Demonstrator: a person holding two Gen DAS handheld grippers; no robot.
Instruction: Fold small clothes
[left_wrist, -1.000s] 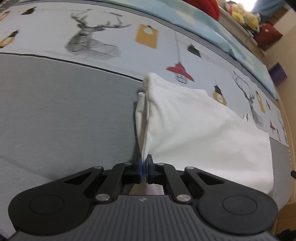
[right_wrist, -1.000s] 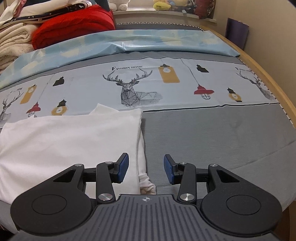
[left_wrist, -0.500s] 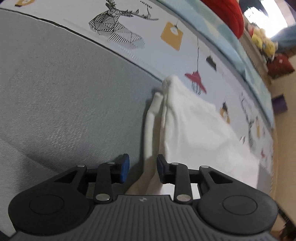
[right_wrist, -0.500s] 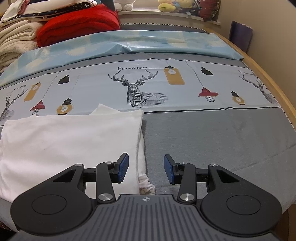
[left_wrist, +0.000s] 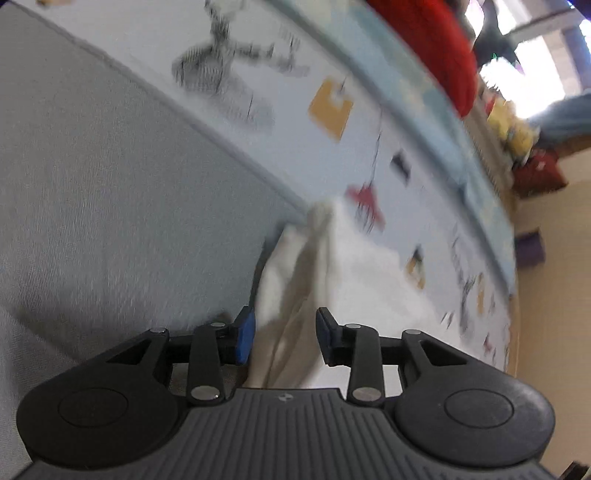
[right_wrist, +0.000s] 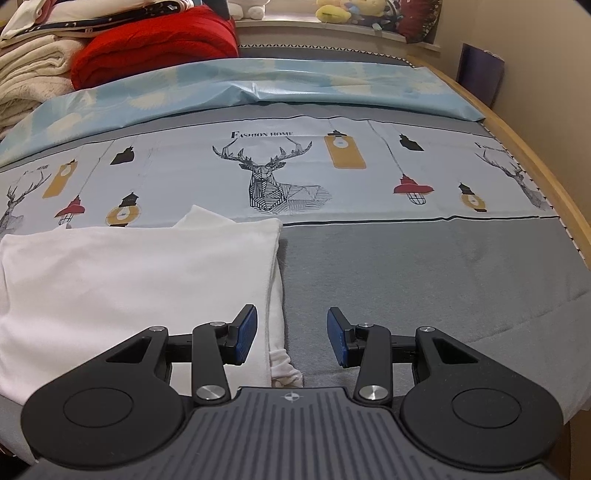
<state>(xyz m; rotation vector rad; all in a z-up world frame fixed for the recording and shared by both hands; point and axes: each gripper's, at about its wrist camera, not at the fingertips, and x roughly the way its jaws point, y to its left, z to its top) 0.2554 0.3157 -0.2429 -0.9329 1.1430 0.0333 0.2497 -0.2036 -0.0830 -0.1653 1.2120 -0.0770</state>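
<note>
White cotton, a small folded garment (right_wrist: 140, 280) is lying flat on the grey part of the patterned bed cover (right_wrist: 424, 273), toward its near edge, with its far corners reaching the deer-print band. The left gripper (left_wrist: 284, 338) is opening, its blue pads standing apart around a loose bunched edge of the cloth without pressing it, probably letting the fold settle. The right gripper (right_wrist: 291, 338) is hovering half-wide and empty over the garment's side edge, seemingly ready to smooth or pinch there.
</note>
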